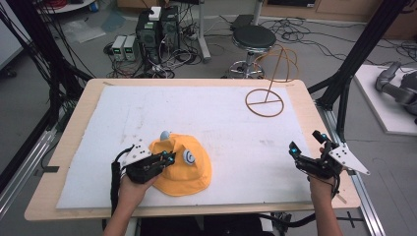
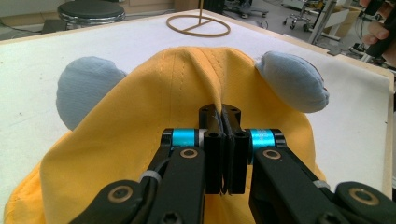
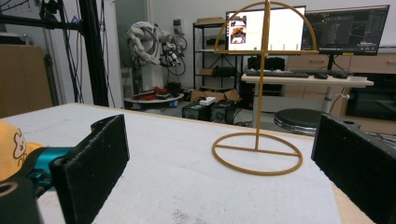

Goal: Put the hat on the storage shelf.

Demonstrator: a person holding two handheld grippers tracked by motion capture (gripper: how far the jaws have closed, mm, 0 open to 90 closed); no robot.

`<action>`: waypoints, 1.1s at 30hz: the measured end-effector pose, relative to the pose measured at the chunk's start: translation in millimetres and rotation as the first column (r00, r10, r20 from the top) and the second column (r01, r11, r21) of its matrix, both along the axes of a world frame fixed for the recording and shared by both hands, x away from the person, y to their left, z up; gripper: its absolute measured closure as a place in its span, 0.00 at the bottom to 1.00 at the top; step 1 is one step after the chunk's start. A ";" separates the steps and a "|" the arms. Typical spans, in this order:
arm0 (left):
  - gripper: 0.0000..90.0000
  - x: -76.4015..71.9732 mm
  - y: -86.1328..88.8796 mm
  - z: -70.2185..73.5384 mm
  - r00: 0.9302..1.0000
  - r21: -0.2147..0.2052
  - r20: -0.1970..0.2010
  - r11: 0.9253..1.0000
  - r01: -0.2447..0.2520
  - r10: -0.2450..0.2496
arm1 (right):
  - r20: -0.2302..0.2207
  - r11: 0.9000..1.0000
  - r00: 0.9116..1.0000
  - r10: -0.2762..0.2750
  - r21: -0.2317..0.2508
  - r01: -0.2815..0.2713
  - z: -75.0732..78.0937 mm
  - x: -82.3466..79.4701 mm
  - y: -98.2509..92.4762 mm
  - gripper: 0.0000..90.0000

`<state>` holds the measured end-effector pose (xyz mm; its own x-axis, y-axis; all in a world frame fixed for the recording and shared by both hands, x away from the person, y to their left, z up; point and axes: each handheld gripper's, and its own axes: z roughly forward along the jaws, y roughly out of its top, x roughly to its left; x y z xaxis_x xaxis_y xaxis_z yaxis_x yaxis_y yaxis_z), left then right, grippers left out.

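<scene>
On white mat: left gripper (image 2: 224, 140) fingers pinched on yellow hat (image 2: 154, 116) fabric; right gripper (image 3: 219, 154) fingers wide, empty.

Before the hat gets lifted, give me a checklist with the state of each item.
1. Left claw shut on a fold of the yellow hat: ok.
2. Grip deep enough to hold through a lift: cannot tell.
3. Right claw open and apart from the hat: ok.
4. Wire hat stand upright on the white mat: ok.
5. Mat between hat and stand free of obstacles: ok.
</scene>
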<state>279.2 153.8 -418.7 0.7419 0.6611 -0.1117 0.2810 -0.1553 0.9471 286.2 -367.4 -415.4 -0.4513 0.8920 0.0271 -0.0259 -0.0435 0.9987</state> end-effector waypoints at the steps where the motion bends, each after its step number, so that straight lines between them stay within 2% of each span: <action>1: 0.98 -0.6 -0.4 0.3 1.000 -0.006 0.002 1.000 0.001 -0.001 | -0.006 1.000 1.000 -0.001 -0.002 0.001 0.1 -0.4 0.6 0.04; 10: 0.98 -4.2 -2.6 13.2 0.998 -0.076 0.063 0.997 0.017 -0.012 | -0.002 1.000 1.000 0.006 -0.004 -0.006 0.4 -1.0 2.8 0.04; 15: 0.98 -2.2 -4.8 23.6 0.996 -0.086 0.089 0.996 0.015 -0.007 | 0.002 1.000 1.000 0.008 -0.005 -0.008 0.7 -1.4 3.9 0.04; 18: 0.98 -0.6 -5.9 31.2 0.994 -0.107 0.110 0.994 0.008 0.003 | 0.001 1.000 1.000 0.011 -0.007 -0.011 0.5 -1.3 5.3 0.04; 22: 0.98 3.1 -8.1 43.4 0.990 -0.148 0.138 0.989 0.002 0.018 | 0.001 1.000 1.000 0.018 -0.007 -0.018 0.5 -0.6 7.3 0.04; 33: 0.98 16.7 -25.7 79.9 0.976 -0.185 0.214 0.983 0.001 0.039 | -0.004 0.999 1.000 0.031 -0.020 -0.031 -0.2 1.5 12.1 0.04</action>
<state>296.0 128.0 -338.8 0.7493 0.6585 -0.0706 0.0677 0.0299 0.9973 287.7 -355.3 -415.6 -0.4783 0.8781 0.0110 -0.0217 -0.0243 0.9995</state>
